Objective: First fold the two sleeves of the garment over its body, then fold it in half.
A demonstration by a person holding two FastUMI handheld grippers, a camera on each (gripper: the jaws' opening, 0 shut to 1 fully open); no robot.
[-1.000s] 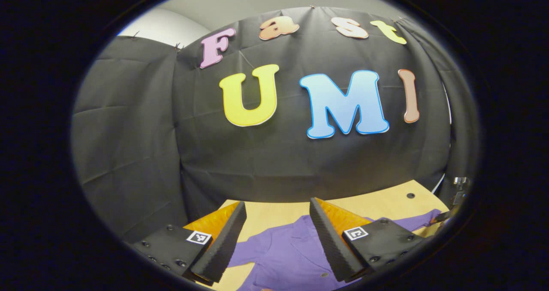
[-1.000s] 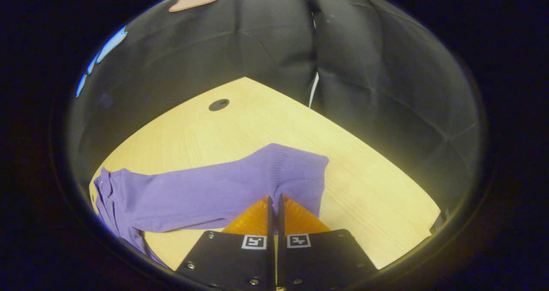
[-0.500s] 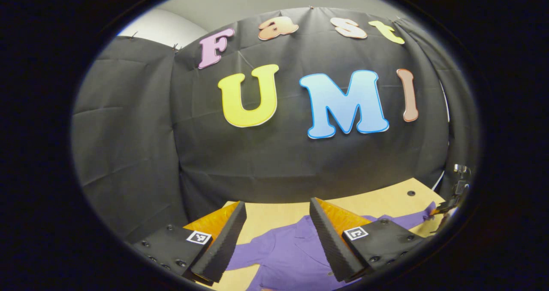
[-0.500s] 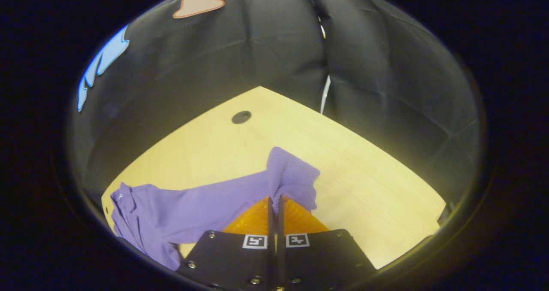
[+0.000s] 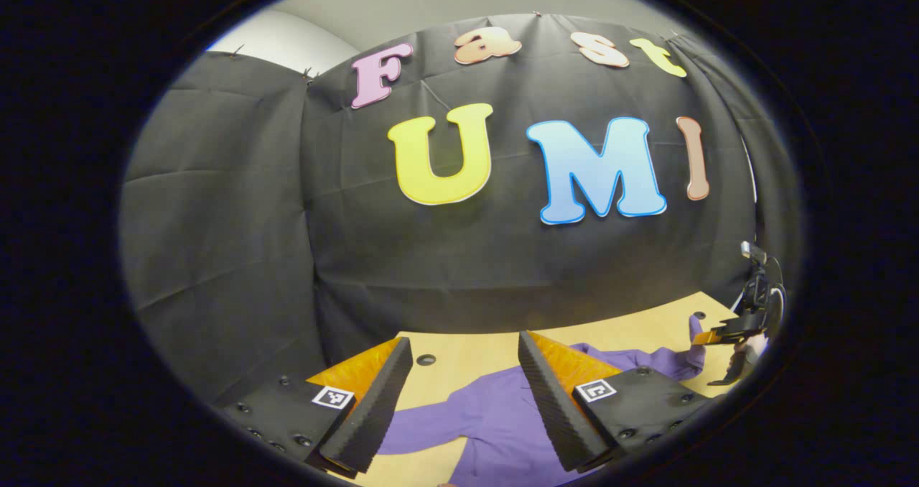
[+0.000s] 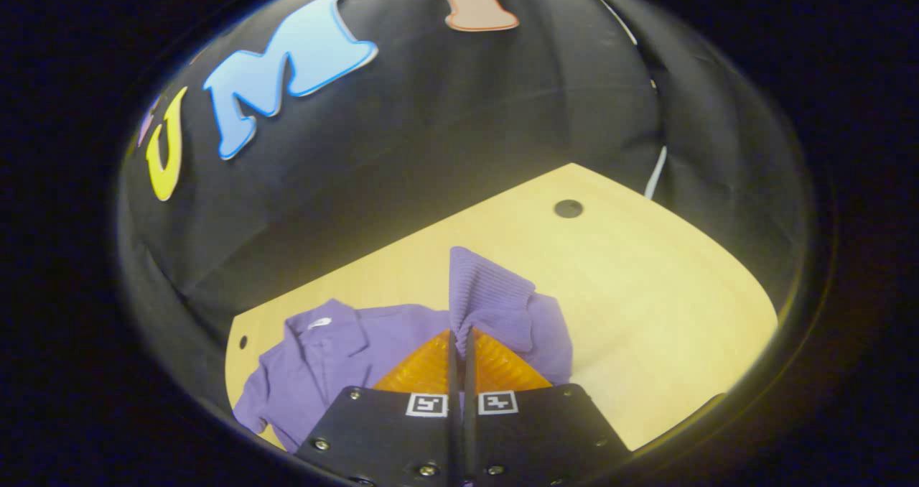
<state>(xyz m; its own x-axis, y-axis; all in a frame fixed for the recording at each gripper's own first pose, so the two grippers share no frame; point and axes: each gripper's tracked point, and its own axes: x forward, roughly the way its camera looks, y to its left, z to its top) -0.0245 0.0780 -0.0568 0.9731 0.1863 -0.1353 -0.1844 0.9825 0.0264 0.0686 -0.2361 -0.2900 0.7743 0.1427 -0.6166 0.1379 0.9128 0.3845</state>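
A purple collared garment point(image 6: 337, 365) lies spread on the light wooden table point(image 6: 646, 314). My right gripper point(image 6: 459, 332) is shut on the ribbed cuff of one sleeve point(image 6: 481, 293), which stands up above the fingers and is lifted off the table, carried over toward the garment's body. In the left gripper view that gripper point(image 5: 707, 337) shows far right, holding the sleeve end point(image 5: 693, 329). My left gripper point(image 5: 463, 390) stands open above the garment's body point(image 5: 495, 419), with nothing between its fingers.
Black cloth walls close the booth behind the table. Round cable holes point(image 6: 568, 208) point(image 5: 426, 360) sit in the tabletop near its far edge. A white cable point(image 6: 655, 174) hangs at the back right corner. Bare table lies to the right of the sleeve.
My right gripper has lifted the sleeve cuff and swung it left toward the garment's body; more of the collar and body has come into its view. The left gripper has stayed open and shifted slightly.
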